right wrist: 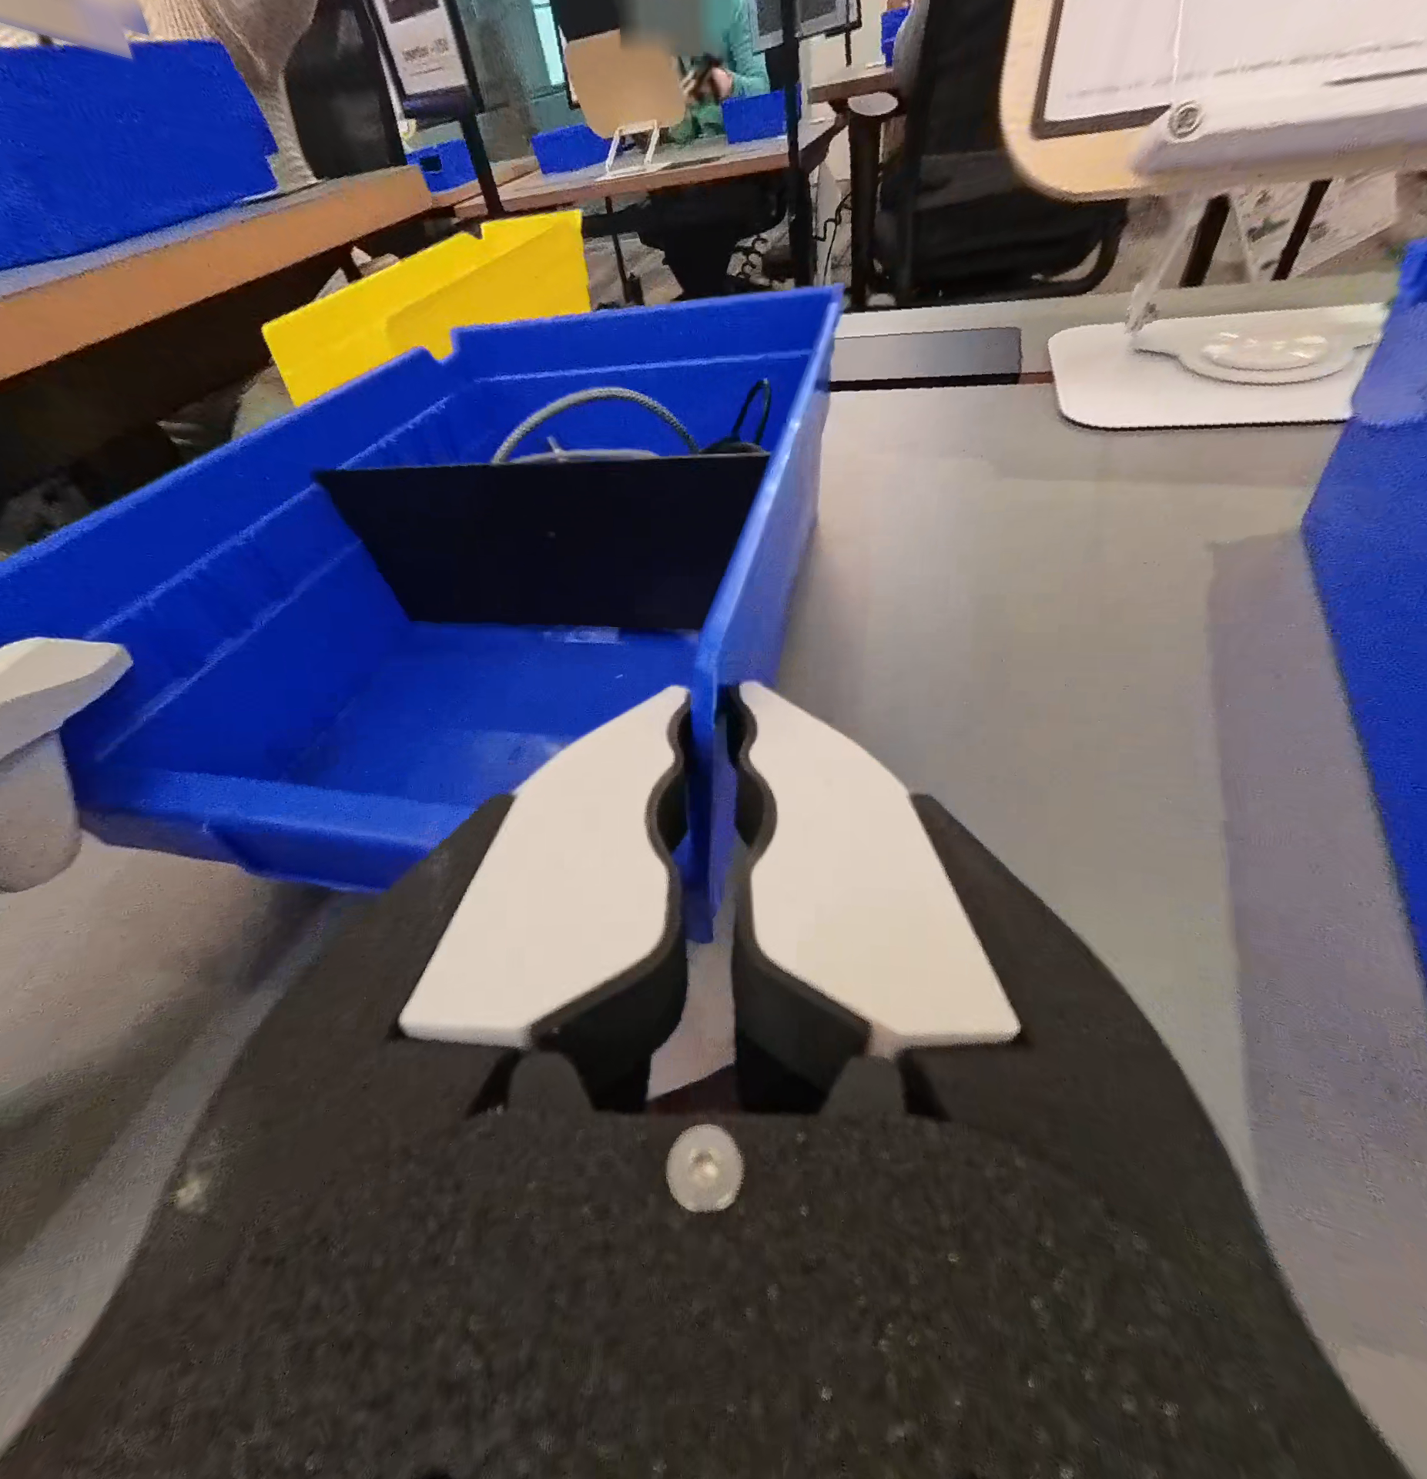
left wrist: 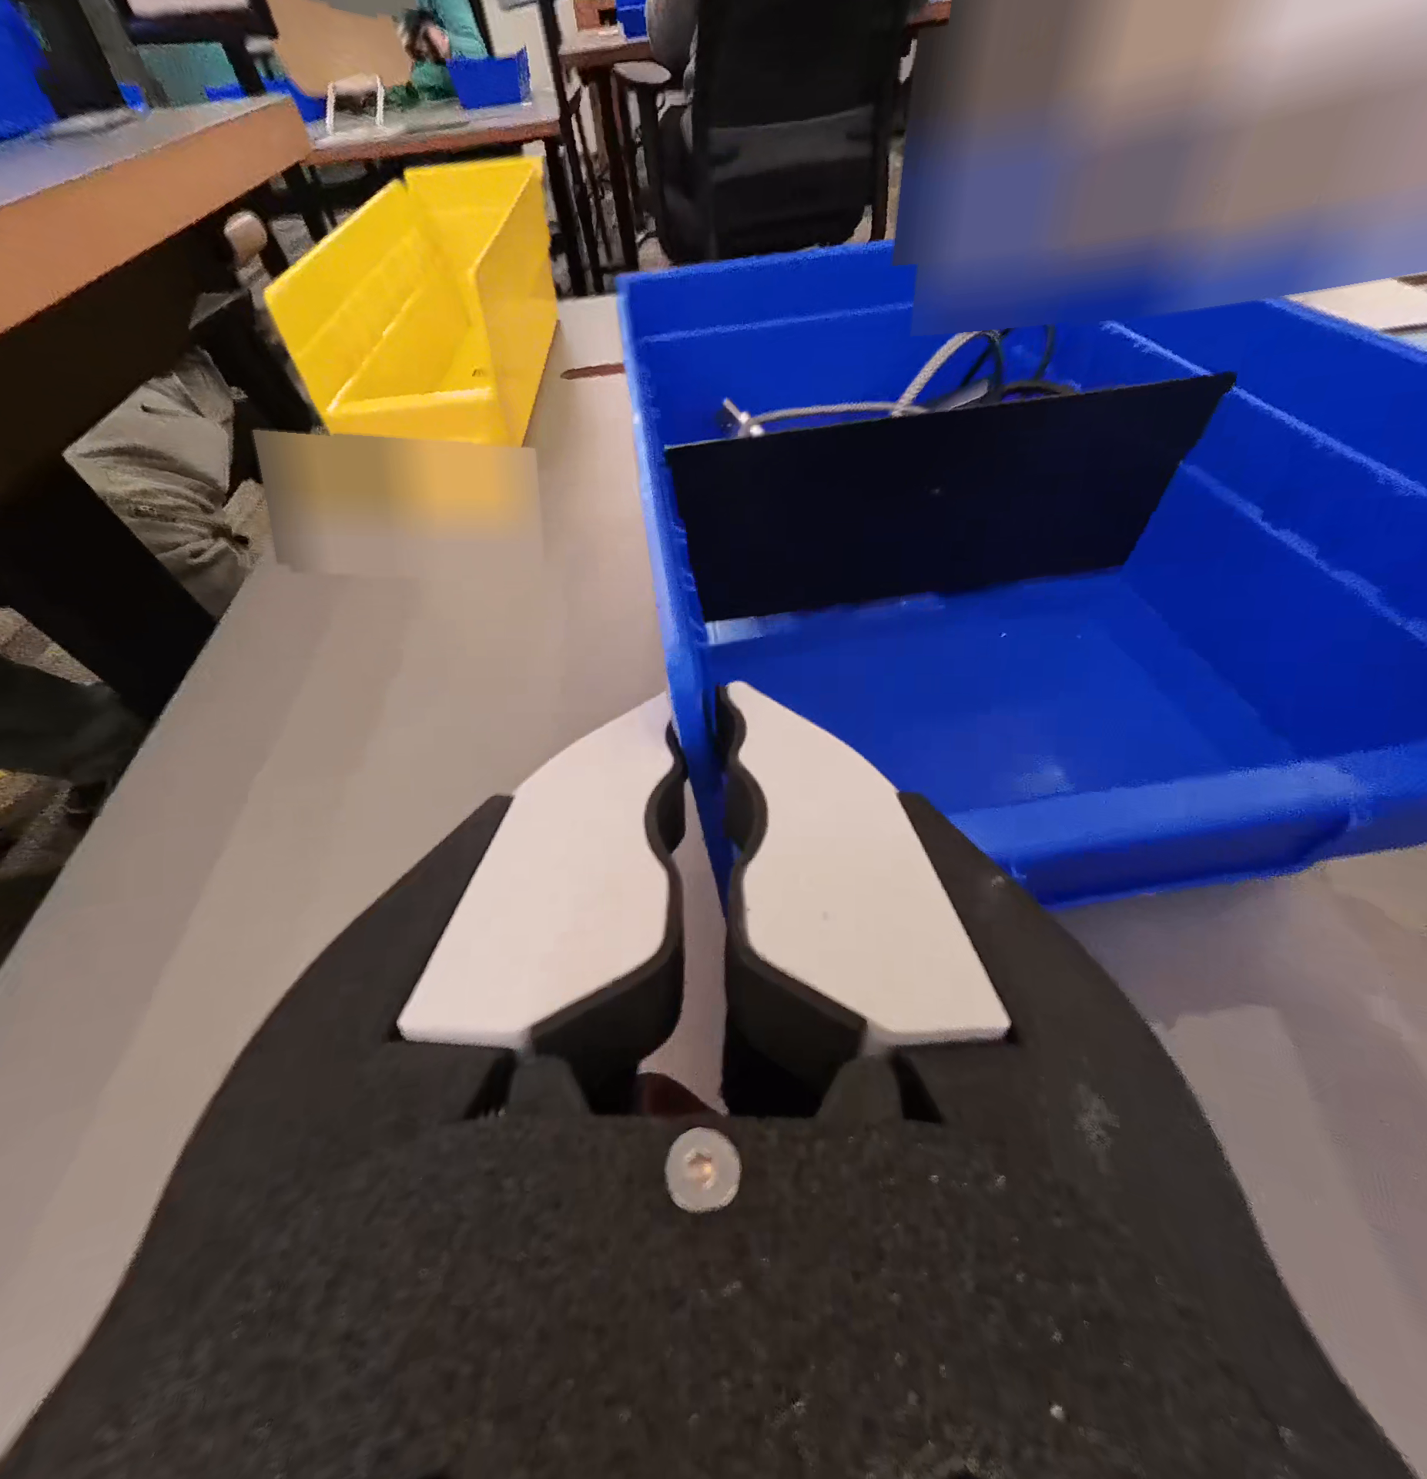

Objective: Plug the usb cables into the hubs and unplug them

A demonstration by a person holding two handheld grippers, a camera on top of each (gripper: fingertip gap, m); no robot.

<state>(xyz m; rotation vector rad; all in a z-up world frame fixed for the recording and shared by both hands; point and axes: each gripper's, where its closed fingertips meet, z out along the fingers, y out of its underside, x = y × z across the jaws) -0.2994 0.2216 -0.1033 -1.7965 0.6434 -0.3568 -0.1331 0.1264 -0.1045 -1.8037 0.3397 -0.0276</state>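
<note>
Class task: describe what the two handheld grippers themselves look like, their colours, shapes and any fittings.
Both the left gripper and right gripper look alike: a broad black, grainy-textured body, two pale grey fingers with wavy black inner pads, and one silver screw centred behind them. No cables, markings or sleeves show.

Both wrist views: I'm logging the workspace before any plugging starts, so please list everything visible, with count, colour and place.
Blue bin: one, blue, on the table, each side wall pinched by a gripper.
Divider: one, black, upright across the blue bin.
Cables: at least two, grey and black, behind the divider; plugs unclear.
Yellow bin: one, yellow, beyond the blue bin on the left.
Second blue bin: one, blue, right edge of right view.
Stand: one, white, far right on the table.
Table: one, grey.
Left gripper: white fingers, on the bin's left wall.
Right gripper: white fingers, on the right wall.
</note>
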